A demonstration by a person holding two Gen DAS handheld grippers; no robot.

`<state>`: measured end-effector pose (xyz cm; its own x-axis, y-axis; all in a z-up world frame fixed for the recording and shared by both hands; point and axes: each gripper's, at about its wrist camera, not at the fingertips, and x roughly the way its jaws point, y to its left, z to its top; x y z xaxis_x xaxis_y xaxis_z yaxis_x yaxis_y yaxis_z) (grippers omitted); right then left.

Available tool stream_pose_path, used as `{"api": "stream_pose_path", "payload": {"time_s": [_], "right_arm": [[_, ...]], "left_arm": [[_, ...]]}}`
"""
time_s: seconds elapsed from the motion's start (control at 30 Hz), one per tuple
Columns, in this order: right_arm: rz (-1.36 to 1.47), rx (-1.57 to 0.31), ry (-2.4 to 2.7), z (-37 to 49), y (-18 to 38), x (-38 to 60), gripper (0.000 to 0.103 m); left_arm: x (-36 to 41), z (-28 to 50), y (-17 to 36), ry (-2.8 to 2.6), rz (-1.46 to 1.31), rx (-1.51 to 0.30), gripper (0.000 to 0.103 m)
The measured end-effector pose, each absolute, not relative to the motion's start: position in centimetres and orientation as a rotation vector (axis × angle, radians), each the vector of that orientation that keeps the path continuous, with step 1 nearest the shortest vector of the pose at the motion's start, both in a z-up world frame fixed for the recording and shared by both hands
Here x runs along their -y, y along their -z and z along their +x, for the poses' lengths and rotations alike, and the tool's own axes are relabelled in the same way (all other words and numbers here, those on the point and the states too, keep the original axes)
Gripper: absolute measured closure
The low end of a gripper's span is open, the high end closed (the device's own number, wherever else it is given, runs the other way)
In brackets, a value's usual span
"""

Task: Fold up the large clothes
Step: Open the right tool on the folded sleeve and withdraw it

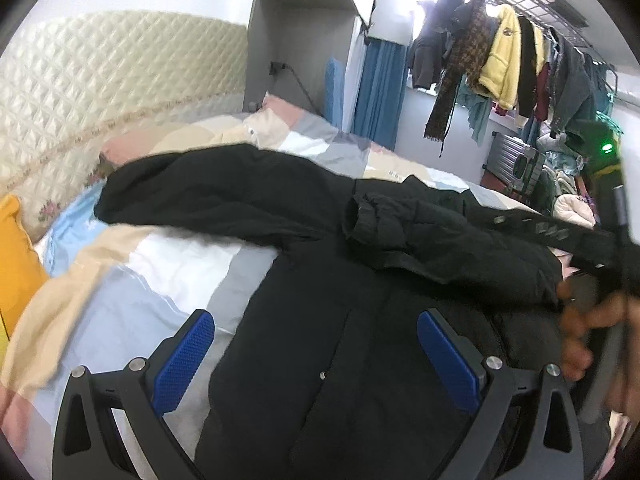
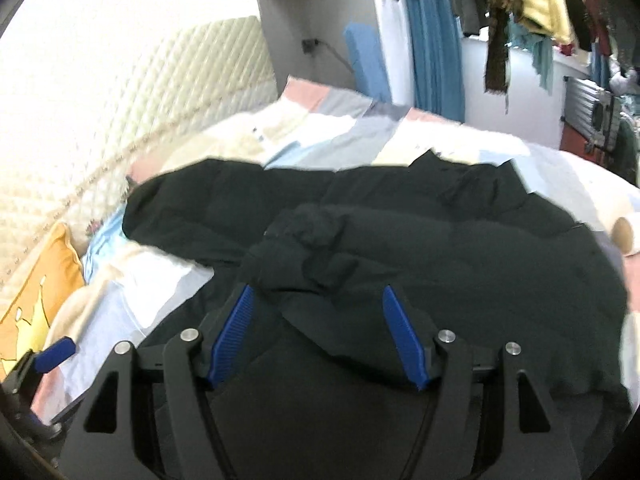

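On patchwork bedspread [image 1: 168, 264], black coat [image 1: 340, 360]; behind, clothes rack [image 1: 520, 60].

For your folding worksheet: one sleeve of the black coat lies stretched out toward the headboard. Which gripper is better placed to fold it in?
Probably the left gripper. It is open over the coat's edge on the side where the outstretched sleeve lies. The right gripper, also open, sits over bunched fabric mid-coat.

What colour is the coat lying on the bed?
Black. The coat shows best in the right wrist view, spread over the pastel patchwork bedcover.
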<state>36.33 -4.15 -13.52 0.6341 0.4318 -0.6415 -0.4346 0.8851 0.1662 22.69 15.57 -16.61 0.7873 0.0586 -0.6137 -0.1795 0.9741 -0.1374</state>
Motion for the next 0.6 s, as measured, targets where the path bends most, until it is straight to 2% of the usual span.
{"api": "stream_pose_path", "payload": {"time_s": [0.3, 0.6], "right_arm": [[0.023, -0.658, -0.411, 31.8, 8.8, 10.7, 0.035], [0.066, -0.607, -0.345, 27.4, 7.4, 16.5, 0.035]], "left_arm": [[-14.5, 21.0, 15.8, -0.146, -0.164, -0.657, 0.0], [-12.9, 18.3, 14.8, -0.122, -0.132, -0.64, 0.0]]}}
